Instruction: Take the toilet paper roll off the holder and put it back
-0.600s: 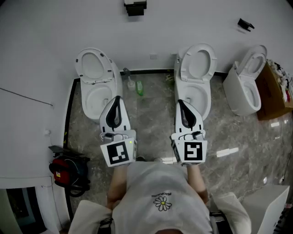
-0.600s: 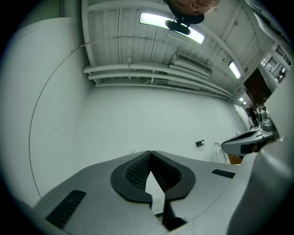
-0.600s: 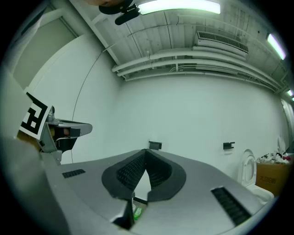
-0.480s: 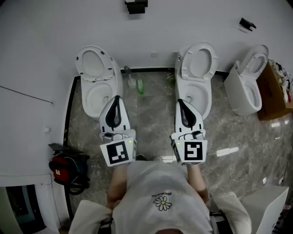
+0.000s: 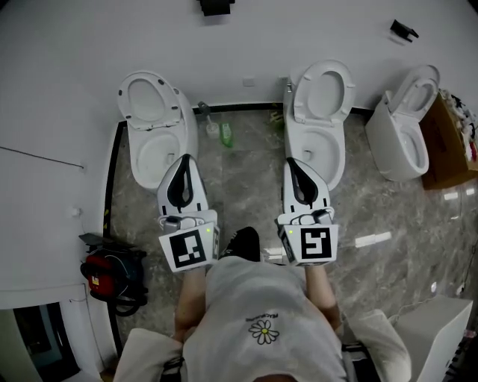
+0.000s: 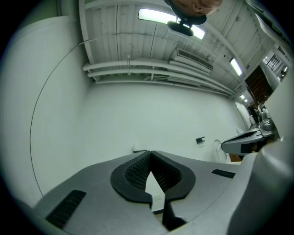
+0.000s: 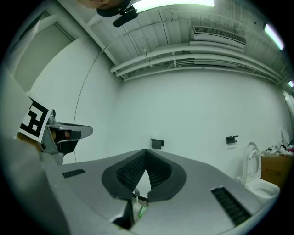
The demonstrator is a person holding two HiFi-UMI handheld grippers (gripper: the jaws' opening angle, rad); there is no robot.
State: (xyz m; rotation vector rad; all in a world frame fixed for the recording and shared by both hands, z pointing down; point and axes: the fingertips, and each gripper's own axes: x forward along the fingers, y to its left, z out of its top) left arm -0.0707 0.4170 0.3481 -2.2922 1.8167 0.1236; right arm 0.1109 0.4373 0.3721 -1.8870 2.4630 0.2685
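Note:
No toilet paper roll shows in any view. A black holder [image 5: 216, 6] hangs on the white wall straight ahead, and it also appears just past my right gripper's tips as a holder [image 7: 157, 143]. A second black holder [image 5: 403, 30] is mounted farther right on the wall. My left gripper [image 5: 186, 158] is held over the floor in front of the left toilet, its jaws together with nothing between them [image 6: 150, 152]. My right gripper [image 5: 290, 161] is level with it in front of the middle toilet, also shut and empty [image 7: 146, 150].
Three white toilets stand along the wall: left [image 5: 153, 127], middle [image 5: 317, 119], right [image 5: 407, 127]. A toilet brush [image 5: 211, 128] and a green bottle [image 5: 227, 137] stand between the first two. A red bag [image 5: 112, 276] lies at the left, a cardboard box [image 5: 448, 149] at the right.
The person has stepped forward: a black shoe now shows between the grippers, and the wall and toilets have shifted slightly. Both grippers stay shut and side by side.

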